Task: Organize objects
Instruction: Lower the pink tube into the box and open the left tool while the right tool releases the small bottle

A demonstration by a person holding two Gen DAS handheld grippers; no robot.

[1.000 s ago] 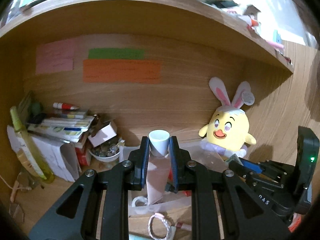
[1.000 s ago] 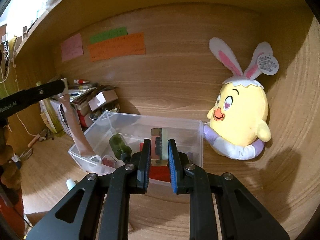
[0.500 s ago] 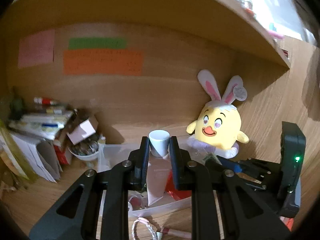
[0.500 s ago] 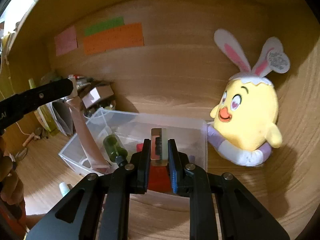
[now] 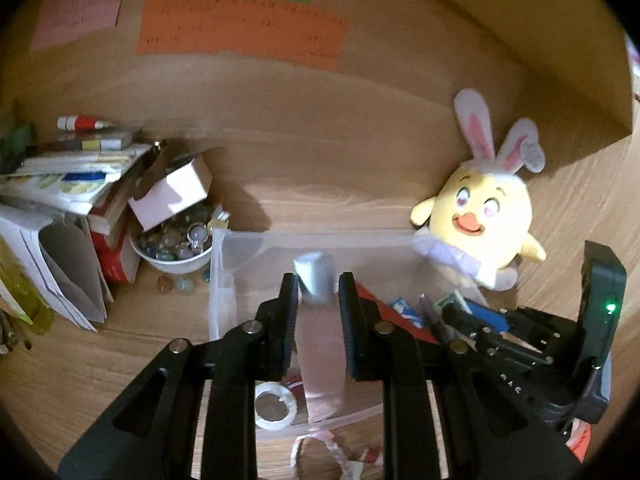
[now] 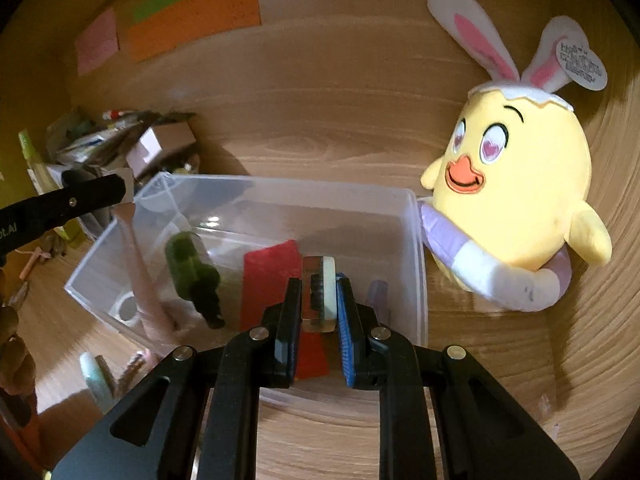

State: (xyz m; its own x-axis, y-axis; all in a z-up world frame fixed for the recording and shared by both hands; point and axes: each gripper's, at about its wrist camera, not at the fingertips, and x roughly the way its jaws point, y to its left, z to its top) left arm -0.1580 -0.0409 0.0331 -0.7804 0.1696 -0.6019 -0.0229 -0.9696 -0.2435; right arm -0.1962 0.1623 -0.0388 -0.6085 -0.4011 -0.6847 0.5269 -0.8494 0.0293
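A clear plastic bin (image 6: 416, 248) sits on the wooden desk; it also shows in the left wrist view (image 5: 218, 276). My left gripper (image 5: 319, 292) is shut on a pink tube with a white cap (image 5: 322, 344), held upright over the bin's left part. The tube also shows in the right wrist view (image 6: 140, 276), its lower end inside the bin. My right gripper (image 6: 319, 300) is shut on a small pale rectangular block with a dark centre (image 6: 319, 292), held over the bin's front right. Inside the bin lie a dark green bottle (image 6: 192, 272), a red card (image 6: 272, 276) and a white tape roll (image 5: 274, 406).
A yellow chick plush with bunny ears (image 6: 516, 192) leans against the bin's right side. A white bowl of glass marbles (image 5: 174, 248), a small box (image 5: 172, 194) and stacked books and papers (image 5: 64, 184) stand left of the bin. Sticky notes (image 5: 240, 28) hang on the back wall.
Both grippers have moved forward and lower toward the bin. The pink tube has come down so its lower end is inside the bin. Both grips are unchanged.
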